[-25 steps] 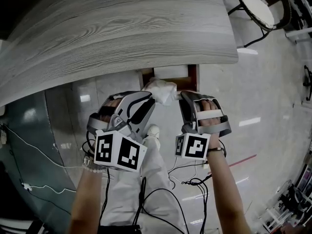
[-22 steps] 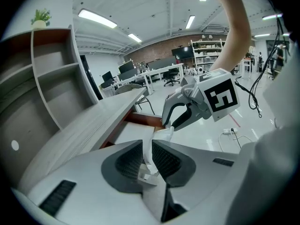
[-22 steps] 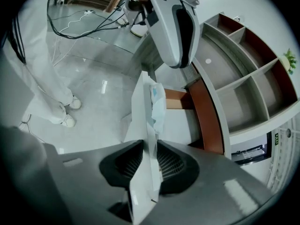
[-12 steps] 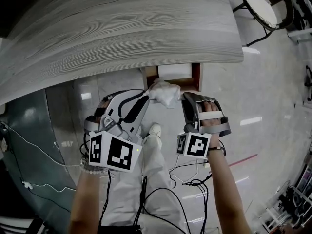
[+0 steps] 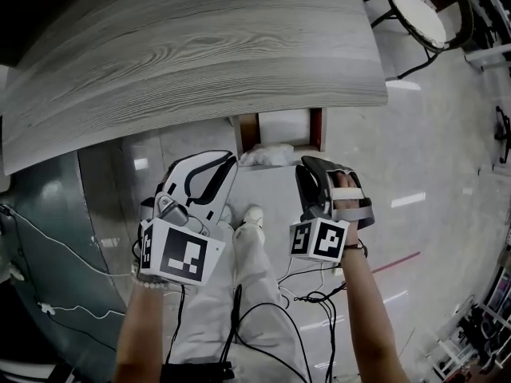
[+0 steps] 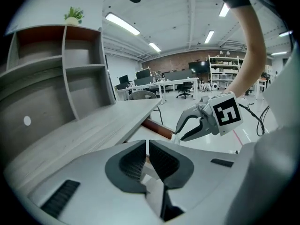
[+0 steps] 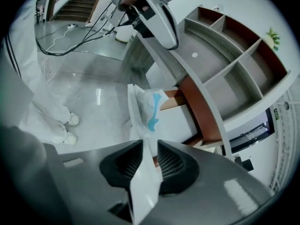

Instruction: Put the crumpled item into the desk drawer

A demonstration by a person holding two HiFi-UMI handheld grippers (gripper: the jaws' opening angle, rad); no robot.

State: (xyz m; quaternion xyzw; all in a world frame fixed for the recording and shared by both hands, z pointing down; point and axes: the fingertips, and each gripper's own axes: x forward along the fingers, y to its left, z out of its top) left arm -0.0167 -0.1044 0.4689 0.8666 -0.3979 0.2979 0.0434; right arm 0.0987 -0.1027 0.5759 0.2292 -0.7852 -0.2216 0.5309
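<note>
The crumpled white item (image 5: 267, 155), a thin wrapper with blue print (image 7: 147, 109), lies over the front edge of the open drawer (image 5: 247, 132) under the grey desk (image 5: 200, 54). My left gripper (image 5: 233, 159) sits just left of it and apart from it. Its jaws have just been closing and stand shut with nothing between them (image 6: 148, 146). My right gripper (image 5: 303, 166) is at the item's right end. Its jaws have just been opening, and a flap of the wrapper stands loosely between them (image 7: 149, 149), with a gap beside one pad.
The drawer's red-brown side (image 7: 199, 111) juts out below the desk edge. A shelf unit (image 6: 70, 78) stands on the desk. My legs and shoes (image 5: 251, 214) are below the grippers, with cables (image 5: 311, 294) on the floor. A chair (image 5: 423, 10) stands at the far right.
The left gripper has let go of the item and drawn back to the lower left. The item has sunk from between the grippers onto the drawer's front edge. The right gripper has hardly moved.
</note>
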